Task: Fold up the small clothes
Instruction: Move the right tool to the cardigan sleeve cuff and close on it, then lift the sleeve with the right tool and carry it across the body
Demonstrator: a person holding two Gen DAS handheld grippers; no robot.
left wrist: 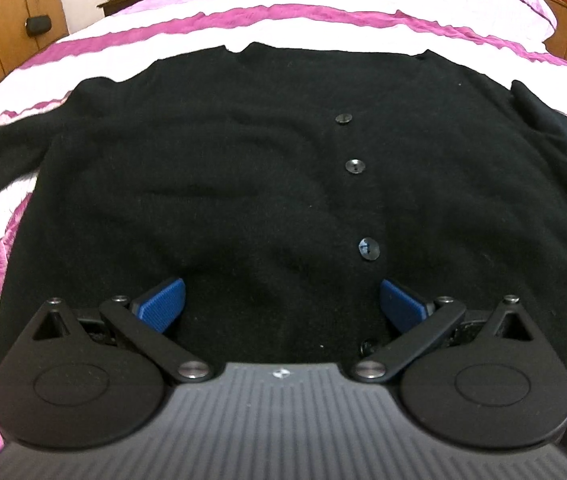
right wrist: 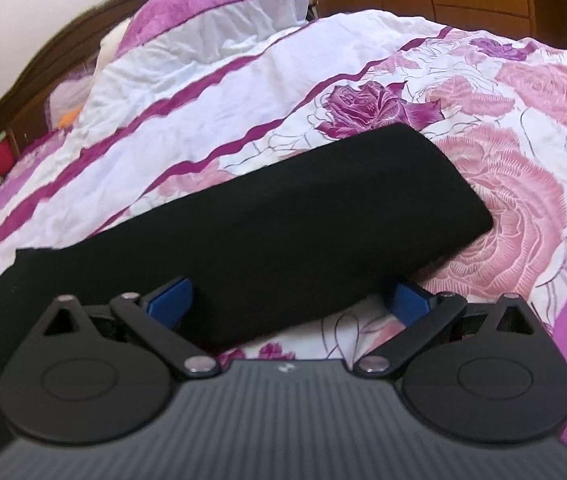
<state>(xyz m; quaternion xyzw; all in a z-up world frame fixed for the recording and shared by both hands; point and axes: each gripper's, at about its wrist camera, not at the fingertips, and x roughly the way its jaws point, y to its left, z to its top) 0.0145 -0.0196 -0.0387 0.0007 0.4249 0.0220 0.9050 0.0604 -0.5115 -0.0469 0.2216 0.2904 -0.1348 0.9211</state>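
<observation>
With both the left gripper (left wrist: 281, 300) and right gripper (right wrist: 293, 304) spread wide and empty, pinch the sleeve (right wrist: 283, 216) near its 2 o'clock cuff, then fold it across the cardigan (left wrist: 243, 180)

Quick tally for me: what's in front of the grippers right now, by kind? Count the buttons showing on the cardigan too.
Black cardigan: 1, spread flat on the floral bedspread, one sleeve stretched out sideways
Buttons visible down its front: 4
Pillows at the head of the bed: 1 clearly seen
Grippers: 2, left gripper and right gripper, both with fingers spread
Total: 8
</observation>
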